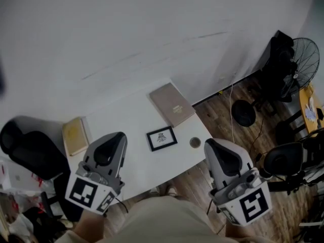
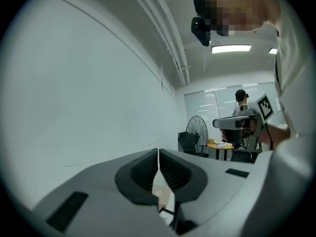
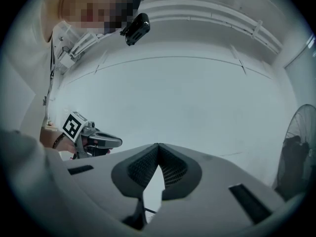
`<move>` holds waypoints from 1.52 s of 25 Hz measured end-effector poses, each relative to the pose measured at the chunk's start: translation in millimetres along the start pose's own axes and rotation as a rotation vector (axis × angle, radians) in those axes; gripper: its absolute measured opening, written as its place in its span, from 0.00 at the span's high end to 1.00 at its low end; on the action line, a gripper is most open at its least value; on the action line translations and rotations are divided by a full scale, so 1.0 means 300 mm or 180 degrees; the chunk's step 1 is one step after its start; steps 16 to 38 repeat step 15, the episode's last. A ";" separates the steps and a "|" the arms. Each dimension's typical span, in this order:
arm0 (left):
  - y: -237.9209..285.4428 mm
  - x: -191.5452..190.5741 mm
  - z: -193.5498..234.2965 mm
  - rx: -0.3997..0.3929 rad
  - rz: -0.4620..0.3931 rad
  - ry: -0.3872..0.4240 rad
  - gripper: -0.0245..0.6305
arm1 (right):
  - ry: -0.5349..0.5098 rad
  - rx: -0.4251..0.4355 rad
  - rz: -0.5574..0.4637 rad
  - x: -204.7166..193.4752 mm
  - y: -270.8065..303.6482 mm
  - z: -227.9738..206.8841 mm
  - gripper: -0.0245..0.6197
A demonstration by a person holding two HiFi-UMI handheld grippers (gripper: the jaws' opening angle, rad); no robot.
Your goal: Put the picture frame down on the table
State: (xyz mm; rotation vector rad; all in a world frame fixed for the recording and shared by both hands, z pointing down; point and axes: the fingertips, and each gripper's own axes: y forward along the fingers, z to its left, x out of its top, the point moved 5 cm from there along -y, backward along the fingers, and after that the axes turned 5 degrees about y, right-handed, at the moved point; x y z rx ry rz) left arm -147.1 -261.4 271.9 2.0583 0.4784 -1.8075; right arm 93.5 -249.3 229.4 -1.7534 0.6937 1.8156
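A small black picture frame with a white print lies flat on the white table, near its front edge. My left gripper is held high above the table's left side, its jaws shut with nothing between them. My right gripper hovers off the table's right front corner, jaws also shut and empty. In the left gripper view the shut jaw tips meet and point at the white wall. In the right gripper view the jaw tips meet too, and the left gripper shows at left.
A grey-brown book lies at the table's back right, a tan book at its left edge, and a round cable hole near the right corner. A black chair stands left; a floor fan and chairs stand right. Another person stands far off.
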 end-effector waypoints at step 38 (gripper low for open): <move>0.006 -0.024 -0.019 0.0028 -0.0017 -0.0041 0.92 | 0.0206 -0.0085 0.0100 -0.058 -0.004 -0.011 0.93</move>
